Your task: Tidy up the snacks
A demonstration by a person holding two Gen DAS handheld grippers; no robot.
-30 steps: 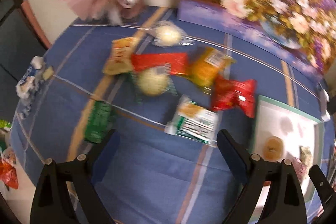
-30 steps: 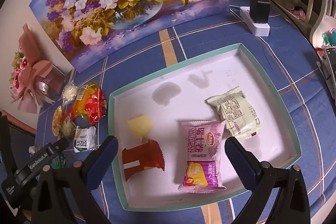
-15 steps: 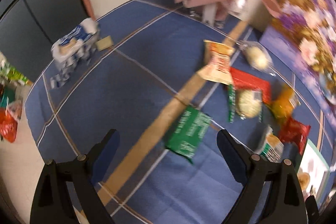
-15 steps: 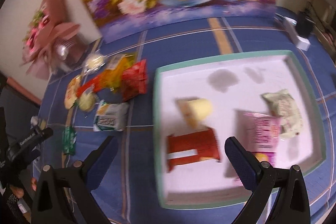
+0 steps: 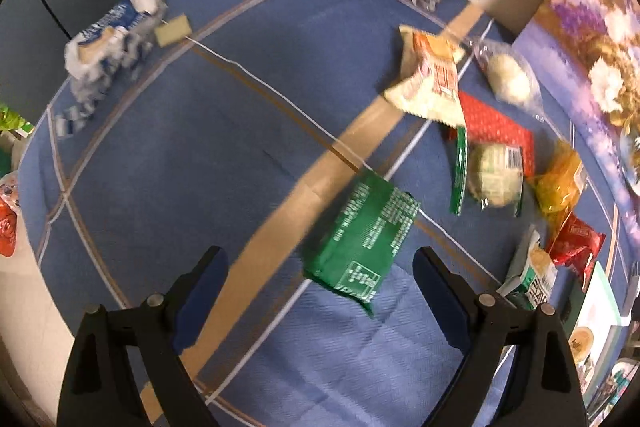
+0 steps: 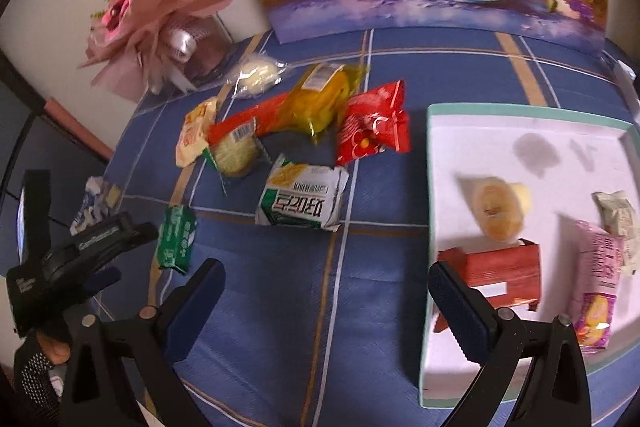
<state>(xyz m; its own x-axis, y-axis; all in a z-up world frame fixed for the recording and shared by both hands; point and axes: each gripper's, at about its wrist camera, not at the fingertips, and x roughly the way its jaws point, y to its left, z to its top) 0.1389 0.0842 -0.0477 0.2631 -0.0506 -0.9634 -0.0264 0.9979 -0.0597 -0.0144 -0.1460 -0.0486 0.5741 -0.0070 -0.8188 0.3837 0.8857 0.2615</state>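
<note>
You are in the reach phase of sorting: your left hand-held gripper hangs over the flat green foil snack packet, jaws spread wide with nothing between the pads. The packet lies on the blue checked cloth of the surface, partly across a tan stripe and apart from the main heap of snacks. It appears to be your next pick. To take it you would need to lower the fingers so they straddle the packet's narrow sides, then close gently; the wrapper looks thin, glossy and slippery, and a flat pack gives little edge to pinch.

Your right hand-held gripper is likewise released and empty, poised above bare cloth between the heap and the shallow white tray with the teal rim. The tray already holds a red rectangular box, a round golden pastry in clear wrap, a pink crinkly packet and a pale green pouch.

Still outside it are a white-and-green pillow pack, a shiny red wrapper printed with a flower, a translucent yellow bag, a long red packet, a round pale cake in green-edged film, a cream and orange sachet and a white bun in clear plastic. Most are soft, puffy and crinkled, so they should yield under the pads.
</note>
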